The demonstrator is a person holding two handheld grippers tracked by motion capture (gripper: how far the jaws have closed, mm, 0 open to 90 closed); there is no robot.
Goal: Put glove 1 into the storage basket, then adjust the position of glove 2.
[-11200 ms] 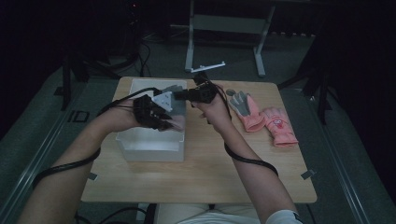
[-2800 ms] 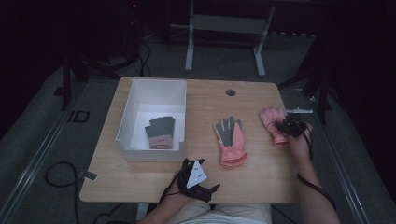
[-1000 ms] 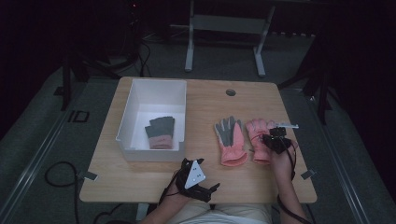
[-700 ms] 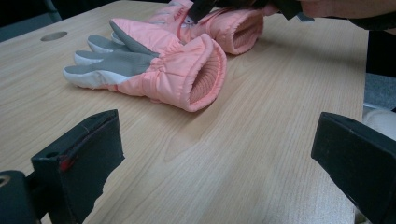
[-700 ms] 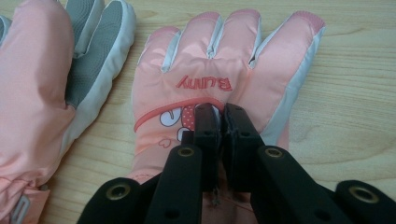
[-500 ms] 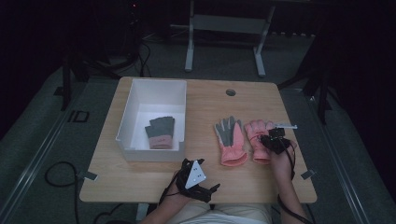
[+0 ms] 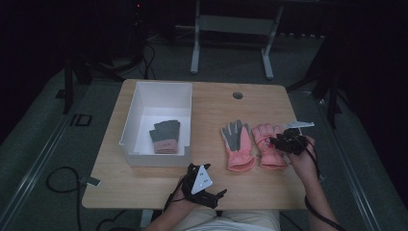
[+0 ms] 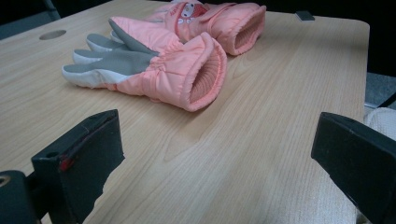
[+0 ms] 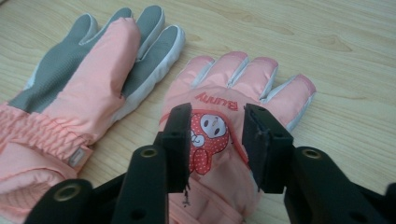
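The high view looks forward and down from above the near edge, taking in the whole tabletop [image 7: 211, 103]. The left gripper view sits low by the near edge, looking across at the pink gloves [image 8: 177, 70]. The right gripper view looks steeply down, close over those same gloves [image 9: 224, 135], which all three views share.

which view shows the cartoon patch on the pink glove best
The right gripper view: the pink padded glove with the cartoon patch lies face up between the jaws, print readable. The left gripper view catches its cuff and a slice of patch; the high view shows it small under the right gripper.
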